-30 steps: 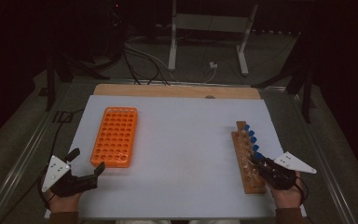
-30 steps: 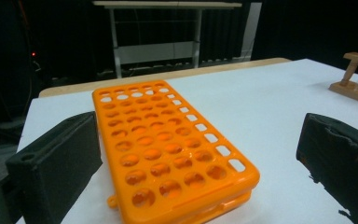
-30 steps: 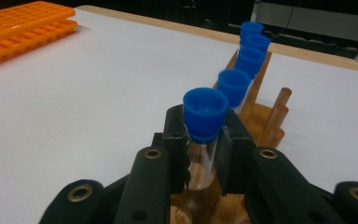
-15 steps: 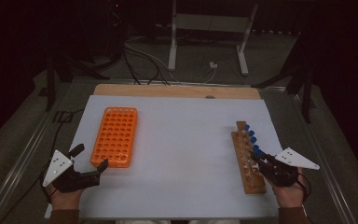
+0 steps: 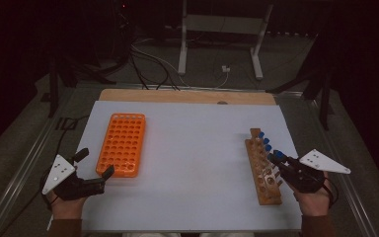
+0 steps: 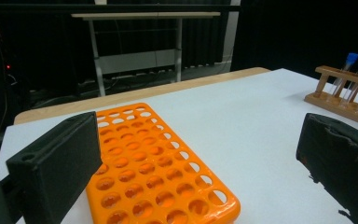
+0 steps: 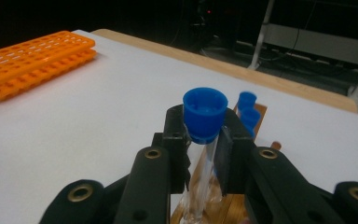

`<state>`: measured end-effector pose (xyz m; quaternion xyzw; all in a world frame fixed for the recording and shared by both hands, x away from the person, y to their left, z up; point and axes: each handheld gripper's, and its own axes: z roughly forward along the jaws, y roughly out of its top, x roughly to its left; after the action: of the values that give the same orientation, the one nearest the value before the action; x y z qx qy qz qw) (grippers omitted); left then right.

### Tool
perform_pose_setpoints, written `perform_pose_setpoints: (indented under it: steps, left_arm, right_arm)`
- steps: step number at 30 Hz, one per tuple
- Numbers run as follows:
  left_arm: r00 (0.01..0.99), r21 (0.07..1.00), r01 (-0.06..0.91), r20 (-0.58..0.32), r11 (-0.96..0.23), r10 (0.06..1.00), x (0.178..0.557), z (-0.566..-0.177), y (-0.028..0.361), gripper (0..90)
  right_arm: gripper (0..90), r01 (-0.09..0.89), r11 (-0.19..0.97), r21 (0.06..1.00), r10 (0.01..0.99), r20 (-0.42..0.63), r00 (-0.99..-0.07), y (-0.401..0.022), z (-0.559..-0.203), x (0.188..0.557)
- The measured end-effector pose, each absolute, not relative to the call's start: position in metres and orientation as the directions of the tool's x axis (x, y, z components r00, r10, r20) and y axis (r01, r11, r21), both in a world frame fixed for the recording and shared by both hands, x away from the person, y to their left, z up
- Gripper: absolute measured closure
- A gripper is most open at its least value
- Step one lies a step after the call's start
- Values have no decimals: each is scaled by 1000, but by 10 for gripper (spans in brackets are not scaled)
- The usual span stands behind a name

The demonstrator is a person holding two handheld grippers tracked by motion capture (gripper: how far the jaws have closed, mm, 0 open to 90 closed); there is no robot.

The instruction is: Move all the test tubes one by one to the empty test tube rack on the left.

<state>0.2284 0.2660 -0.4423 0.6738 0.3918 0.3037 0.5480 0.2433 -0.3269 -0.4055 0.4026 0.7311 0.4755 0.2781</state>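
A wooden tube rack (image 5: 262, 183) stands on the right of the white table top, with blue-capped tubes (image 5: 262, 140) in its far holes. My right gripper (image 5: 276, 160) hovers over the rack's right side, shut on a clear tube with a blue cap (image 7: 205, 113). Its jaws clamp just under the cap (image 5: 278, 154), and the glass hangs down toward the rack (image 7: 260, 110). An orange many-holed rack (image 5: 123, 144) lies at the left with no tubes in it. My left gripper (image 5: 94, 163) rests open at that rack's near left corner, with the orange rack (image 6: 154, 163) between its wide jaws, untouched.
A bare wooden strip (image 5: 187, 96) borders the table's far edge. Beyond it are cables and a metal stand (image 5: 219, 29) on the dark floor. White table surface (image 5: 197, 148) lies between the two racks. Metal rails (image 5: 24, 163) run along the table's sides.
My right gripper has risen a little, drawing the blue-capped tube up from the wooden rack. The left gripper has hardly shifted.
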Motion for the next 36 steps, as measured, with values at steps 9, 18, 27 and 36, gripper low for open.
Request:
perform_pose_setpoints:
  steps: [9,18,27,36]
  left_arm:
    - [527,976,194,-20,-97,850,233,-438,262,22]
    - [558,975,191,-14,-113,829,241,-435,247,17]
    - [587,973,195,-15,-124,809,248,-431,230,15]
    - [621,971,195,-16,-135,783,254,-429,210,15]
  right_arm:
    - [767,318,225,921,851,-27,-525,-320,-398,246]
    - [767,298,232,926,818,-20,-576,-294,-395,255]
    - [767,284,246,927,779,-14,-627,-261,-395,264]
    - [767,265,265,927,726,-11,-687,-220,-397,270]
